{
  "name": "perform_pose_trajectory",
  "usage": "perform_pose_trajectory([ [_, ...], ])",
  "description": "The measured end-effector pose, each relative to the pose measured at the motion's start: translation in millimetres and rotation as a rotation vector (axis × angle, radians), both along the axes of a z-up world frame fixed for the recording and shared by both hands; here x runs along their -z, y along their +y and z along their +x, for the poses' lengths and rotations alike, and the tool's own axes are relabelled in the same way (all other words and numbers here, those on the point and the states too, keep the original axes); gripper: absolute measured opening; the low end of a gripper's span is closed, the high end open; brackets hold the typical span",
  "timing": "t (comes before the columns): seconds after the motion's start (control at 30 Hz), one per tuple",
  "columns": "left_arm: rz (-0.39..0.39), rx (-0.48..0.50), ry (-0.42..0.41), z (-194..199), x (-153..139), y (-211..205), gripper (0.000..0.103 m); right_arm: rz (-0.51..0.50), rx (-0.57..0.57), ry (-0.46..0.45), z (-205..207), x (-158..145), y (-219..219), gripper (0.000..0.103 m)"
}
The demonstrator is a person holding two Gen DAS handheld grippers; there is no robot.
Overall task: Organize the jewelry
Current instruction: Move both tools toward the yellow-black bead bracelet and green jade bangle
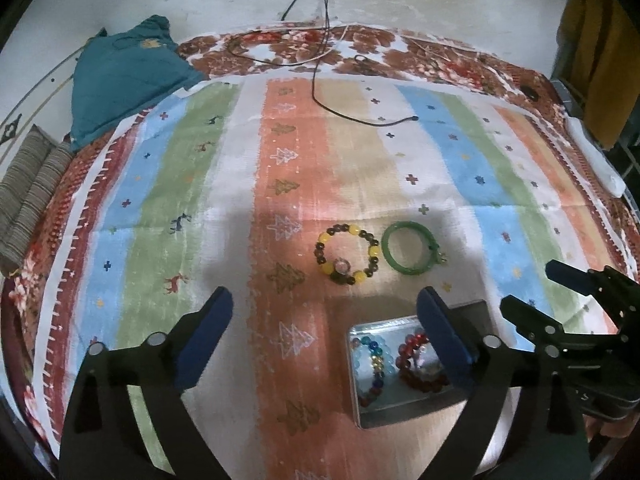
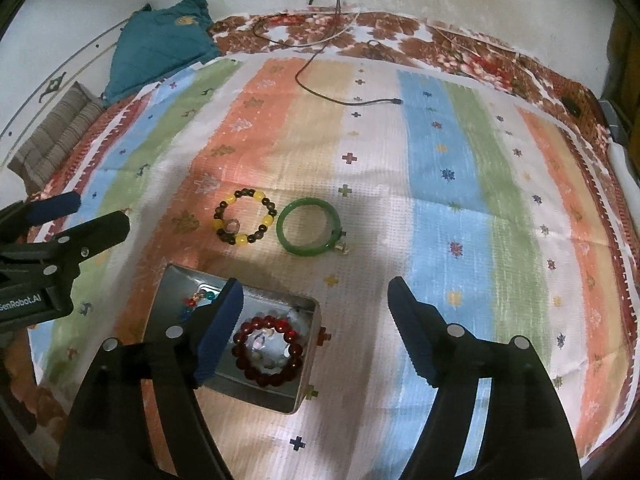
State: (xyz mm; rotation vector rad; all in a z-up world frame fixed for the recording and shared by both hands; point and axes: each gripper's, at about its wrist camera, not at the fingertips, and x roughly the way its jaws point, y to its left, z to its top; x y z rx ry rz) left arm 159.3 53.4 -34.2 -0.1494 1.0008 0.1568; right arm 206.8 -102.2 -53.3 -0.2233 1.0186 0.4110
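Note:
A yellow-and-brown bead bracelet (image 1: 347, 254) (image 2: 245, 216) and a green bangle (image 1: 410, 248) (image 2: 310, 226) lie side by side on the striped cloth. Nearer to me, an open metal tin (image 1: 400, 412) (image 2: 248, 392) holds a red bead bracelet (image 1: 416, 364) (image 2: 267, 352) and a blue multicoloured bracelet (image 1: 370, 364), which is partly hidden in the right wrist view. My left gripper (image 1: 325, 300) (image 2: 96, 211) hangs open and empty, with its right finger over the tin. My right gripper (image 2: 316, 286) (image 1: 532, 286) is open and empty too, its left finger over the tin's edge.
A black cable (image 1: 360, 118) (image 2: 348, 100) trails across the far part of the cloth. A teal garment (image 1: 128, 76) (image 2: 160, 44) and a folded striped fabric (image 1: 28, 200) (image 2: 52, 140) lie at the far left. A white object (image 1: 596, 160) sits at the right edge.

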Motion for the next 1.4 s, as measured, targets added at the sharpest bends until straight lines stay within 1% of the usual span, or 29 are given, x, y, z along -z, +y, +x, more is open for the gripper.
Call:
perform_pose_trajectory([
  [0.13, 0.002, -0.017, 0.005, 6, 5, 6, 0.097, -0.008, 0.012, 0.005, 8, 3, -1, 0.078],
  [0.2, 0.005, -0.021, 0.009, 11, 9, 10, 0.097, -0.018, 0.014, 0.002, 12, 5, -1, 0.082],
  [0.33, 0.015, -0.043, 0.033, 19, 20, 19, 0.097, -0.017, 0.01, -0.001, 20, 9, 0, 0.083],
  [0.4, 0.002, -0.058, 0.044, 22, 25, 24, 0.097, -0.002, 0.018, 0.003, 25, 11, -2, 0.088],
  [0.5, -0.012, -0.085, 0.057, 28, 30, 32, 0.097, -0.02, 0.037, 0.009, 31, 14, -1, 0.09],
  [0.57, 0.008, -0.089, 0.054, 32, 32, 34, 0.097, -0.035, 0.031, 0.013, 35, 17, 1, 0.09],
  [0.63, 0.035, -0.08, 0.058, 35, 35, 33, 0.097, -0.063, 0.025, 0.022, 39, 23, 3, 0.09],
  [0.7, 0.052, -0.063, 0.07, 39, 39, 31, 0.097, -0.069, 0.029, 0.021, 42, 25, 4, 0.09],
  [0.8, 0.058, -0.054, 0.088, 46, 45, 30, 0.097, -0.043, 0.033, 0.005, 46, 21, 5, 0.09],
  [0.9, 0.06, -0.045, 0.102, 53, 50, 31, 0.097, -0.041, 0.049, 0.019, 53, 24, 6, 0.09],
  [1.03, 0.07, -0.027, 0.111, 61, 53, 32, 0.097, -0.043, 0.068, 0.046, 66, 36, 5, 0.09],
  [1.17, 0.069, -0.025, 0.131, 69, 62, 33, 0.097, -0.037, 0.052, 0.072, 75, 47, 8, 0.09],
  [1.3, 0.1, -0.004, 0.157, 77, 74, 31, 0.097, -0.041, 0.048, 0.079, 81, 53, 12, 0.09],
  [1.4, 0.109, 0.004, 0.175, 81, 82, 33, 0.097, -0.046, 0.043, 0.091, 86, 58, 15, 0.09],
])
